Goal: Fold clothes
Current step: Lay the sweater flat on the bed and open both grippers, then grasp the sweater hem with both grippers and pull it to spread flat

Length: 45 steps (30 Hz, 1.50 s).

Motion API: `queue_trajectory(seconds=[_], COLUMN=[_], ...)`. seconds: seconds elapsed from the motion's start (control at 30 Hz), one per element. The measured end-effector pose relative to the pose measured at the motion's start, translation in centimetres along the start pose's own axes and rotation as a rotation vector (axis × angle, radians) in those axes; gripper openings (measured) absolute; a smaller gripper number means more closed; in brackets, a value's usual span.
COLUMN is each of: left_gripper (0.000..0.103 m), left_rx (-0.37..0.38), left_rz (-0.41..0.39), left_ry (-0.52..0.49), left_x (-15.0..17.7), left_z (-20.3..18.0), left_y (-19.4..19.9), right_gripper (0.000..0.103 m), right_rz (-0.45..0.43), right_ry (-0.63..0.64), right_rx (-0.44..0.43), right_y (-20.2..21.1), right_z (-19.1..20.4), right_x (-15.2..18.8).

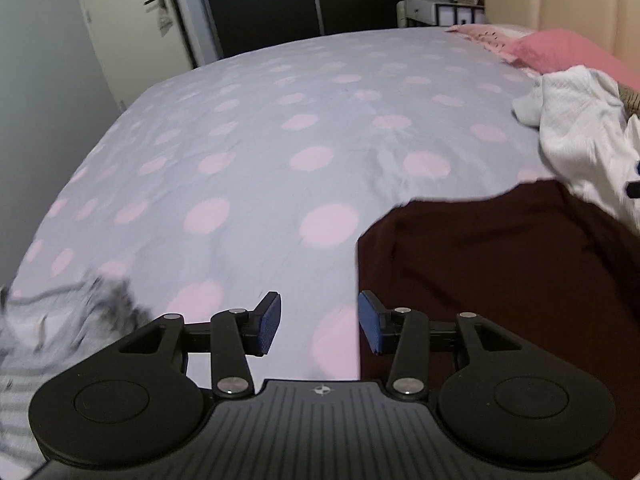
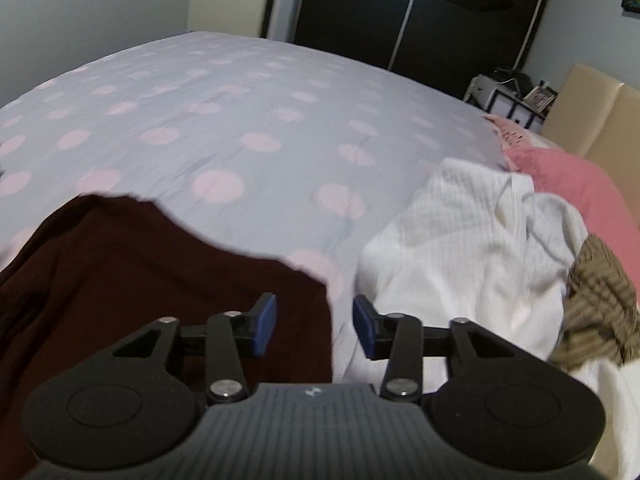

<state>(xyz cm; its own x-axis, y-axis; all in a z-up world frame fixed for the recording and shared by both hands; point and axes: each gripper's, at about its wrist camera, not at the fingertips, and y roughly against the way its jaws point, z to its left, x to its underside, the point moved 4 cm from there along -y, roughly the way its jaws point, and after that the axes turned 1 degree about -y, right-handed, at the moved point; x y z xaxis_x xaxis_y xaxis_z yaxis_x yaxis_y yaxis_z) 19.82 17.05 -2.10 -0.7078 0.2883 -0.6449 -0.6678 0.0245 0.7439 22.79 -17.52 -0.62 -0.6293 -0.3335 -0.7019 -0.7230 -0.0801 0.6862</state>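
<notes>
Over the bed [image 1: 240,140] | my left gripper [image 1: 319,322] and right gripper [image 2: 315,326] half open, empty | dark red top [image 1: 500,280] lies flat | next I grab its corners

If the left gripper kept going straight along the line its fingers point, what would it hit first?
Probably the spotted bedspread: the open left gripper points down at bare cover just beside the dark red garment's edge. Depth is unclear.

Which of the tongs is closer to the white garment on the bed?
Right. The right tongs sit beside the white garment, its edge just past one pad. The left tongs are at the maroon garment's other edge, so that garment lies between.
</notes>
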Motion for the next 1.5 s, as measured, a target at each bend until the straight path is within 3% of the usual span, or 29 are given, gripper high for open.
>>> queue_trajectory(seconds=[0.2, 0.57, 0.77, 0.93, 1.07, 1.27, 1.33, 1.5], left_gripper=[0.041, 0.043, 0.046, 0.046, 0.045, 0.023, 0.004, 0.002], left_rx=[0.014, 0.024, 0.083, 0.094, 0.102, 0.146, 0.147, 0.157], left_rz=[0.021, 0.128, 0.187, 0.236, 0.296, 0.322, 0.316, 0.301], left_ry=[0.083, 0.028, 0.108, 0.038, 0.044, 0.050, 0.028, 0.061], left_x=[3.7, 9.4, 11.7, 12.4, 12.7, 12.5, 12.3, 11.1], left_z=[0.7, -2.4, -3.0, -4.9, -4.9, -5.1, -5.5, -4.8], left_y=[3.7, 4.5, 3.0, 1.6, 0.3, -0.3, -0.1, 0.7], right_gripper=[0.050, 0.050, 0.050, 0.050, 0.050, 0.050, 0.050, 0.050], right_rz=[0.065, 0.164, 0.235, 0.266, 0.274, 0.295, 0.312, 0.340], right_ry=[-0.013, -0.147, -0.242, -0.280, -0.286, -0.310, -0.342, -0.443], right_rx=[-0.005, 0.018, -0.014, -0.027, -0.025, -0.033, -0.042, -0.101], right_y=[3.3, 7.4, 7.3, 7.0, 6.8, 6.7, 6.6, 6.9], right_z=[-1.2, -4.7, -5.5, -5.6, -5.6, -6.3, -6.7, -7.0], right_x=[6.1, 14.5, 17.2, 18.0, 18.1, 18.7, 19.0, 19.6])
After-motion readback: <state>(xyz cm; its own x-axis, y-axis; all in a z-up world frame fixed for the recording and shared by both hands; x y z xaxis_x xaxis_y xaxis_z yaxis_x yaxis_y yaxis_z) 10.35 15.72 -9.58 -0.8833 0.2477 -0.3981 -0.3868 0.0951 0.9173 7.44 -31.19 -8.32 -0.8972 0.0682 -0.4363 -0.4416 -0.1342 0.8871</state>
